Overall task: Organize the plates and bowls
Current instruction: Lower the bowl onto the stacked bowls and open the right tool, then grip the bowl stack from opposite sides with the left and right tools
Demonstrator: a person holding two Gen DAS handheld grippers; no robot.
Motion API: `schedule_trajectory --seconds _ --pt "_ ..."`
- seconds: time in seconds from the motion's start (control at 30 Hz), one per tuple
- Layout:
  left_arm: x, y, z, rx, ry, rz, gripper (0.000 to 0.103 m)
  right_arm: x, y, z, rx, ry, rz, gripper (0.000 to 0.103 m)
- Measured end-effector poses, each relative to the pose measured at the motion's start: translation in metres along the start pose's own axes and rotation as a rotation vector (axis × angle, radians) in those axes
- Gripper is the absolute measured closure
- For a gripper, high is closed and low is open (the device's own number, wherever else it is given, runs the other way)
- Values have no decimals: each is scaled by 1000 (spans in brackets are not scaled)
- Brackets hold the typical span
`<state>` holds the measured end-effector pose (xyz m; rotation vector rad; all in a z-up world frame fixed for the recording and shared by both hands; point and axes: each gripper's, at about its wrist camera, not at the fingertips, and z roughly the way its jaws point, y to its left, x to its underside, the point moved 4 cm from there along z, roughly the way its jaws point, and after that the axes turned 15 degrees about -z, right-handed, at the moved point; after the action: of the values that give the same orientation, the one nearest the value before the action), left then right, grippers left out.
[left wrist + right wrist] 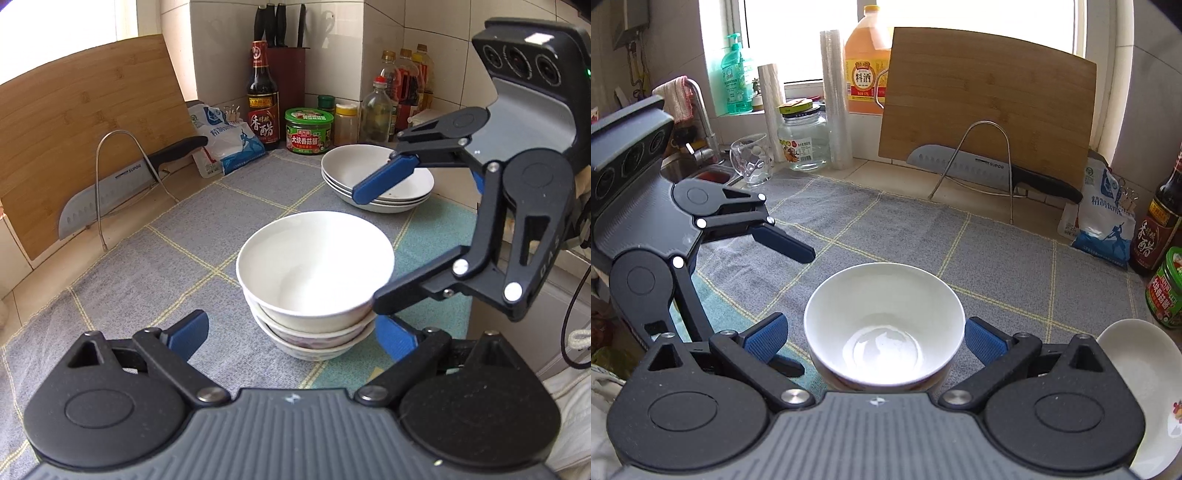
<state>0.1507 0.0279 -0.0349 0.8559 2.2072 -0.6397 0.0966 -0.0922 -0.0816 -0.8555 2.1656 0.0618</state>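
Bowls (314,284) sit nested in a stack of three on the grey checked cloth (140,280) that covers the counter, the top one plain white and empty. In the left wrist view the left gripper (291,338) is spread wide, its blue fingers (186,334) standing on either side of the stack's base without touching it. The right gripper (373,243) reaches in from the right, also spread, one blue finger raised over a stack of shallow white plates (376,181) farther back and the other arm down beside the top bowl's rim. Behind the plates stand a green-lidded jar (309,130), a dark vinegar bottle (262,99), a knife block (284,70) and several oil bottles (406,81). On the left a bamboo cutting board (81,122) leans against the wall, with a cleaver (122,192) resting in a wire rack (129,177) before it and a salt bag (225,140) beside it. In the right wrist view the same stack is just ahead of the right gripper (875,338), whose jaws stand wide apart with the top bowl between them, neither blue pad pressing on it. The left gripper (792,306) shows on the left, likewise spread. The plates appear at the lower right edge, close beside the bowls. A glass jar (801,144), a tumbler (751,158) and a large yellow jug (866,70) stand near the window.
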Motion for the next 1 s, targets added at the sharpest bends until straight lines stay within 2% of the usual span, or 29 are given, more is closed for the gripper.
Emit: schedule_trajectory --seconds 0.27,0.43,0.63,1.0 --pt "10 7 -3 30 8 66 2 14 3 1 77 86 64 0" --pt "17 5 6 62 20 83 3 21 7 6 101 147 55 0" --pt "24 0 17 43 37 78 3 30 6 17 42 166 5 0" --pt "28 -10 45 -51 88 -3 3 49 -20 36 -155 147 -121 0"
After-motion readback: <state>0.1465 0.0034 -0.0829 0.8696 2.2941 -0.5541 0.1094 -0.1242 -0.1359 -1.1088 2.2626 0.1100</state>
